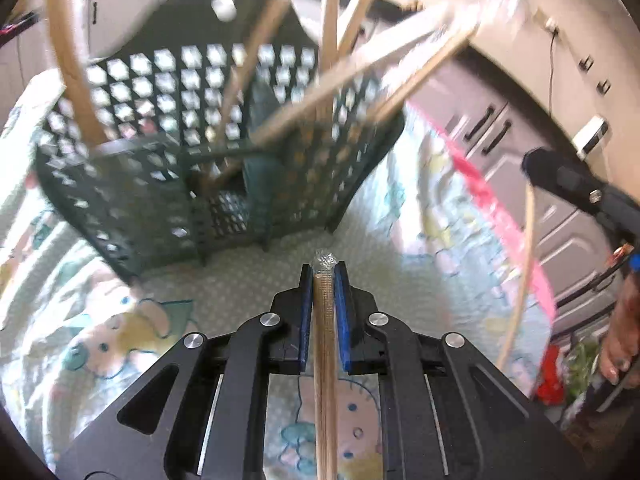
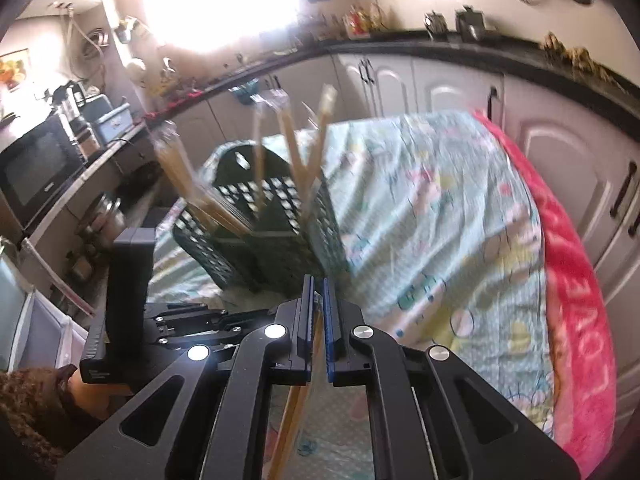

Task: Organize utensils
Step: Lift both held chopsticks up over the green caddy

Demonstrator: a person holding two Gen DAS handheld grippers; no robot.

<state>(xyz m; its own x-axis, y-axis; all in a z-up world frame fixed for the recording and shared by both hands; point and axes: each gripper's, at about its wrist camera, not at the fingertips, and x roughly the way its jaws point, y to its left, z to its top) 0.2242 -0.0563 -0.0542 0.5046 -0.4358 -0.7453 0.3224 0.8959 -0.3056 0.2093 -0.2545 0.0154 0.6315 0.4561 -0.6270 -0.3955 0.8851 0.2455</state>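
A dark green perforated basket [image 1: 132, 200] stands on the printed sheet with several wooden utensils [image 1: 76, 80] leaning out of it. My left gripper [image 1: 324, 270] is shut on a plastic-wrapped wooden stick [image 1: 325, 360], held just in front of the basket. At the right edge of the left wrist view, my right gripper [image 1: 560, 178] holds a thin pale stick [image 1: 520, 280] that hangs down. In the right wrist view, the right gripper [image 2: 318, 280] is shut on that wooden stick [image 2: 294, 412], above and in front of the basket [image 2: 240, 248]. The left tool's black housing [image 2: 128, 272] shows at the left.
A pale blue cartoon-print sheet [image 2: 420, 208] covers the surface, with a pink blanket [image 2: 576, 300] along its right edge. White cabinets [image 2: 560, 152] and a dark counter [image 2: 440, 38] lie beyond. A microwave [image 2: 36, 168] sits on the left. A person's hand [image 1: 624, 344] is at the right.
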